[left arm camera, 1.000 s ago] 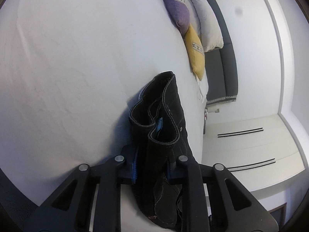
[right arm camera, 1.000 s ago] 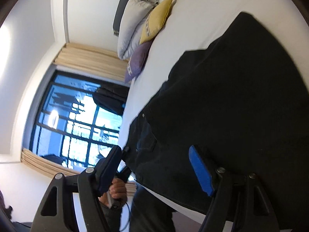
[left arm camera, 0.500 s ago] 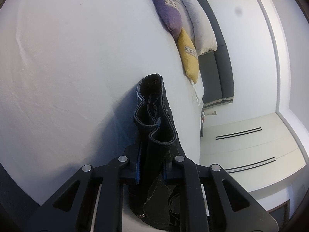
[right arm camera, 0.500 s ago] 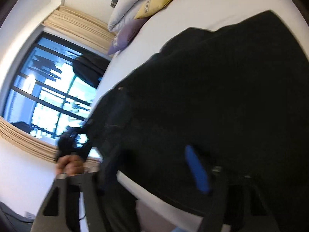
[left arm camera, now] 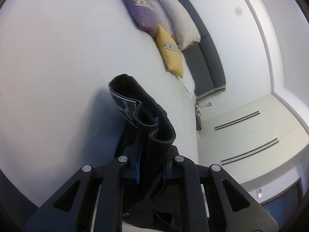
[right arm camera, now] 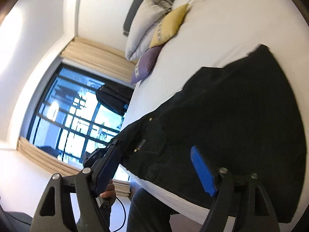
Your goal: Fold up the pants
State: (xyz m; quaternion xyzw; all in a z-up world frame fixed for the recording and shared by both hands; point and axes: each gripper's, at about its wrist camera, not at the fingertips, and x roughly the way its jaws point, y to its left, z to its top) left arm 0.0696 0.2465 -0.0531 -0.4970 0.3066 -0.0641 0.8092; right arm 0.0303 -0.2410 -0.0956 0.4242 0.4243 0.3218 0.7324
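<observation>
Pants (right arm camera: 231,116) lying across bed (left arm camera: 58,58) edge, folding barely begun. Left gripper (left arm camera: 150,166) pinching bunched waistband; right gripper (right arm camera: 154,162) hovering wide open, holding nothing.

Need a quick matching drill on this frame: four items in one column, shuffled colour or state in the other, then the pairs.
Items:
1. left gripper
2. right gripper
3. cushion nearest the window
4. cushion next to it

States:
A. yellow
B. jaws open, nothing between them
C. purple
D. jaws shut on the black pants

Pairs: 1-D, 2-B, 3-C, 4-A
</observation>
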